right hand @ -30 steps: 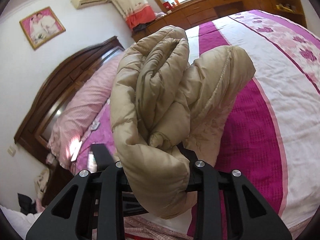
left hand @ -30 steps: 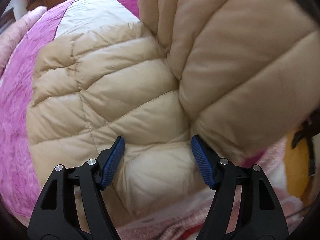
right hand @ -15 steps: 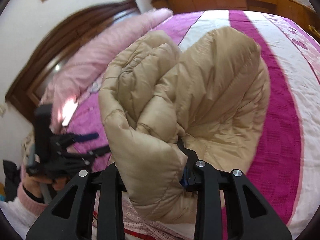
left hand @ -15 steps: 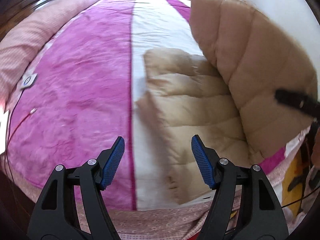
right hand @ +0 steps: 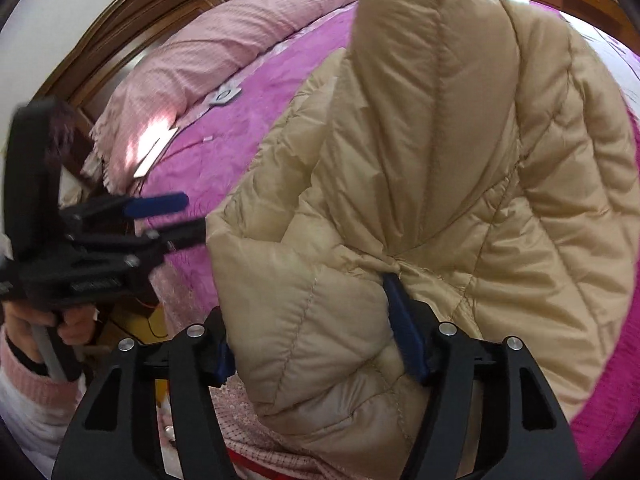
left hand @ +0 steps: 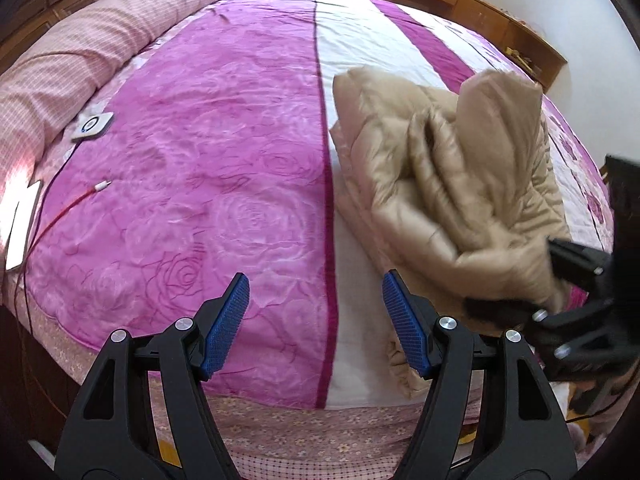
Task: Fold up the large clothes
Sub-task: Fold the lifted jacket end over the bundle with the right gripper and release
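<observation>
A beige quilted down jacket [left hand: 448, 184] lies bunched on the right half of the bed; it fills the right wrist view [right hand: 440, 184]. My right gripper [right hand: 316, 332] is shut on a thick fold of the jacket near the bed's front edge; it also shows in the left wrist view [left hand: 560, 276]. My left gripper [left hand: 316, 320] is open and empty, above the blanket to the left of the jacket. It shows at the left of the right wrist view [right hand: 188, 220].
The bed has a magenta rose-patterned blanket [left hand: 192, 184] with white stripes. A pink pillow roll [left hand: 80, 52] lies along the wooden headboard. A white charger pad [left hand: 92, 126], a red cable [left hand: 68, 208] and a white device [left hand: 20, 224] lie at the left.
My left gripper has swung left off the jacket and now hangs over the bare blanket. My right gripper has lowered the held fold down onto the rest of the jacket.
</observation>
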The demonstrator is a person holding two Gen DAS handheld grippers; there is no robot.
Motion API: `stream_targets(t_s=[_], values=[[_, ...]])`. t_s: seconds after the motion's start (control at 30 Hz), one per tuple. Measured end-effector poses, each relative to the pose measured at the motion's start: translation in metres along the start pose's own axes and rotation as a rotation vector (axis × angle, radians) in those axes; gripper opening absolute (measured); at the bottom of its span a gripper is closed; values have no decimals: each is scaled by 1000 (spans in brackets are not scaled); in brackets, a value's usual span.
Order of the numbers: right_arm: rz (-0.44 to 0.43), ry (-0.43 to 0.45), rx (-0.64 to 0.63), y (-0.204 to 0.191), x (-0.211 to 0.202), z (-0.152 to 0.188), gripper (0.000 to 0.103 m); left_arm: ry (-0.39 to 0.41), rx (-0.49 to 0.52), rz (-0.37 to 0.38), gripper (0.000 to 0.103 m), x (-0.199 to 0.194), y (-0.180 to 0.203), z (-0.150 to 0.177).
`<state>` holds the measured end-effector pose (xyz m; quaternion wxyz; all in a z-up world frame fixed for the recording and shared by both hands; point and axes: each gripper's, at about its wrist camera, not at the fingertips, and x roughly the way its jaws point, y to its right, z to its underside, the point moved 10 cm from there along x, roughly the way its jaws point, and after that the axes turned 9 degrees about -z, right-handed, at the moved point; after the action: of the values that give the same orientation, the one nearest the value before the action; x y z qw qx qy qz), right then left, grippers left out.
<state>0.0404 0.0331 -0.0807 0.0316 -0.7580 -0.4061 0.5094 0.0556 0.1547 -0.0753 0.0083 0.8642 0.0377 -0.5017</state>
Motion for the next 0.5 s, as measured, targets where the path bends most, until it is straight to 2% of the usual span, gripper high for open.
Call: stream_targets(t_s=[0.07,0.2,0.3,0.5], values=[[-15,9,4,-3,3,1,65,8,-9,3,68,-4,-3,-2],[-63,48,52,-12,-14,-1,75,31,-24,27,68,-16,-2,-11],[-74,90,71,-19,-38,-1,79,49,-18,45,68,-26,4,-21],[-113,149,67,-25,-93,8,79,93,12,116,69,-48,35,-44]])
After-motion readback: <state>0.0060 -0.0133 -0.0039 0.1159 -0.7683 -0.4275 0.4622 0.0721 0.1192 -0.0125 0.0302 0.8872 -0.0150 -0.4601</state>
